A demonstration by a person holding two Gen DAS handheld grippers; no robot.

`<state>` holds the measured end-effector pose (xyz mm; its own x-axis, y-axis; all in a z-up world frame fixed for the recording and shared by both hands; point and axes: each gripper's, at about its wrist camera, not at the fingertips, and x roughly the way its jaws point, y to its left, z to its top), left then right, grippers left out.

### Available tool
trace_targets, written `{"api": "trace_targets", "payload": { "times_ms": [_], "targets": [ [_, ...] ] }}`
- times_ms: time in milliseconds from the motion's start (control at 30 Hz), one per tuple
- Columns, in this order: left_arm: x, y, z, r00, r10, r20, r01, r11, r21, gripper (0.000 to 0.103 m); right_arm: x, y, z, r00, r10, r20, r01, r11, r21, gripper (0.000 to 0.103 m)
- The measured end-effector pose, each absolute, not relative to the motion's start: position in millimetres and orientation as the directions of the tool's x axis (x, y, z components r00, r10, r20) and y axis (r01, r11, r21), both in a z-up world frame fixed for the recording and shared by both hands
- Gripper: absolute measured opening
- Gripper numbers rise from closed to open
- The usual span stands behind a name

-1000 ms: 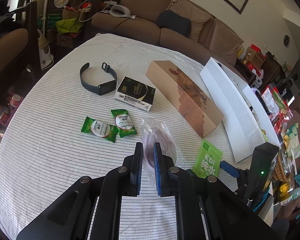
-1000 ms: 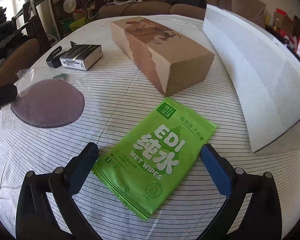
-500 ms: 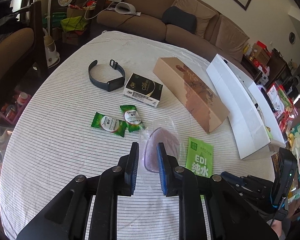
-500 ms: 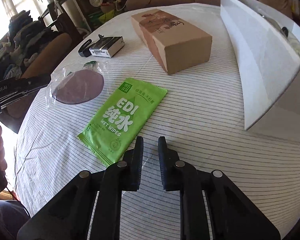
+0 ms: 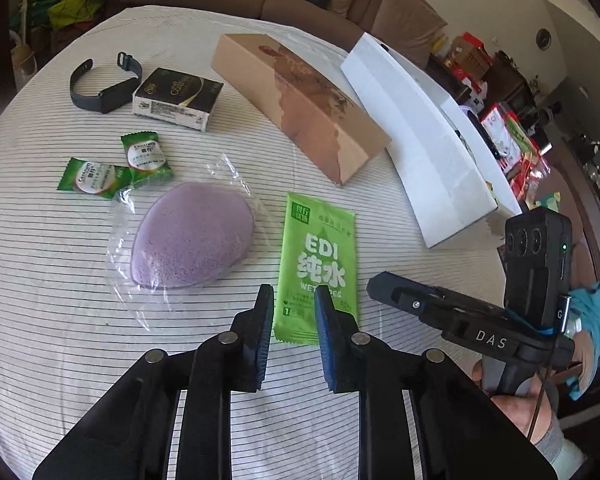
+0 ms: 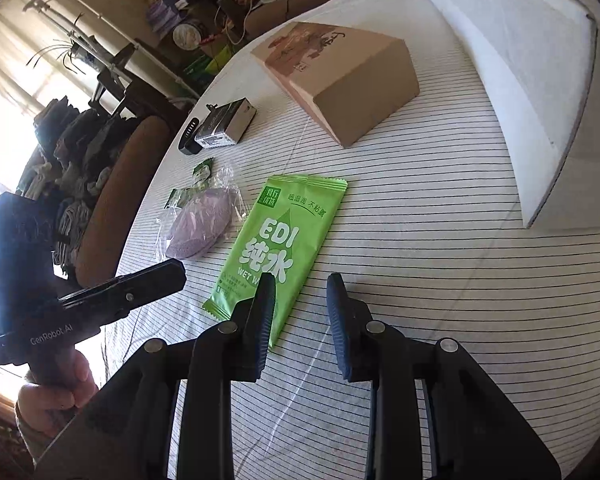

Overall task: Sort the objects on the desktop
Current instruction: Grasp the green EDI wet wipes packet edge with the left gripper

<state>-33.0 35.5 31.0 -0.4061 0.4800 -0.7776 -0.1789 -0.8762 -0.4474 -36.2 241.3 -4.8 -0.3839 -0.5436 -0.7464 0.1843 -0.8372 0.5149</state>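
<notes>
So both sets of jaws hold nothing: the left gripper [image 5: 291, 294] sits at a narrow gap, the right gripper [image 6: 300, 282] is narrow too but opening. Both hover over the near end of the green wet wipes packet [image 5: 319, 264], flat on the striped counter [image 5: 60, 280] beside the purple sponge [image 5: 194, 240]. I'd spread wider, drop low, and pinch one crimped edge.
</notes>
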Motion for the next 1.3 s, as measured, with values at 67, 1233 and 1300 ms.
{"api": "trace_targets", "payload": {
  "times_ms": [67, 1233, 1300],
  "targets": [
    [-33.3, 36.7, 27.8, -0.396, 0.497, -0.772, -0.171, -0.866, -0.469, 0.019, -37.2, 238.3, -2.5, -0.394, -0.547, -0.738, 0.204, -0.836, 0.51, 0.026],
    [-46.8, 23.9, -10.2, -0.342, 0.67, -0.659, -0.016, -0.705, -0.709, 0.043, -28.6, 231.4, -8.3, -0.373, -0.57, -0.732, 0.304, -0.821, 0.484, 0.023],
    [-47.2, 32.9, -12.2, -0.325, 0.691, -0.645, -0.032, -0.69, -0.723, 0.043, -28.9, 230.9, -8.0, -0.374, -0.567, -0.734, 0.301, -0.823, 0.482, 0.023]
  ]
}}
